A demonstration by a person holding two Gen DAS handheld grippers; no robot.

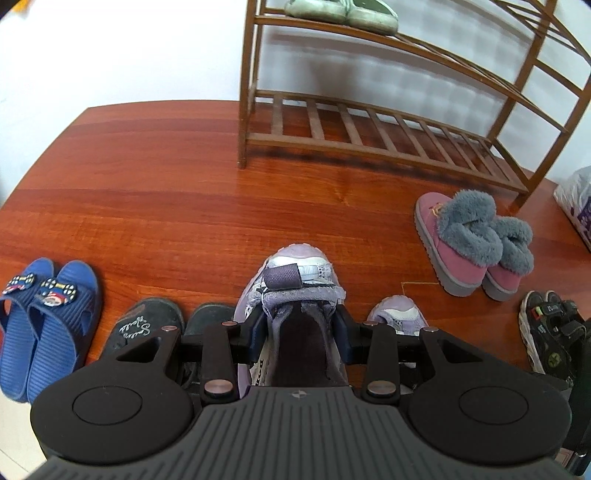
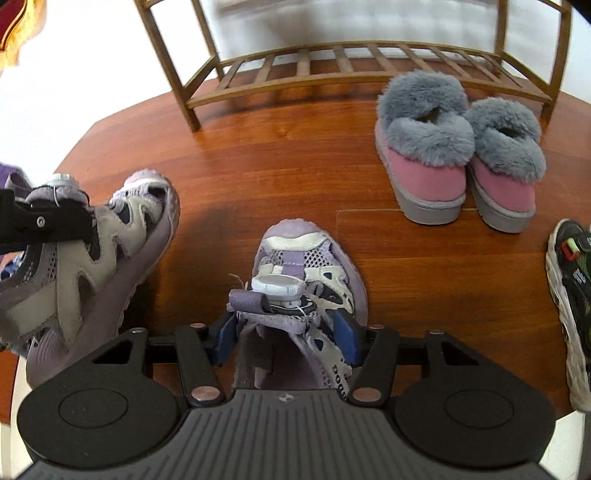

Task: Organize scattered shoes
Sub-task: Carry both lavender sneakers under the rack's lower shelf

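Two purple-grey sneakers are the pair in hand. In the left wrist view my left gripper [image 1: 303, 332] is shut on the collar of one sneaker [image 1: 295, 273], toe pointing at the wooden shoe rack [image 1: 369, 144]. The right wrist view shows that sneaker [image 2: 96, 258] tilted at the left, above the floor, with a left gripper finger [image 2: 44, 221] on its collar. My right gripper [image 2: 286, 336] has its blue pads pressed on both sides of the second sneaker [image 2: 306, 258], which sits on the floor. That sneaker's toe [image 1: 397, 314] peeks out right of the left gripper.
Pink slippers with grey fur [image 1: 472, 240] [image 2: 458, 158] stand before the rack's right end. Blue slippers [image 1: 44, 317] and black slippers [image 1: 147, 325] lie left, black sandals [image 1: 550, 332] right. Green slippers [image 1: 340, 14] sit on an upper shelf. The bottom shelf [image 2: 351, 62] holds nothing.
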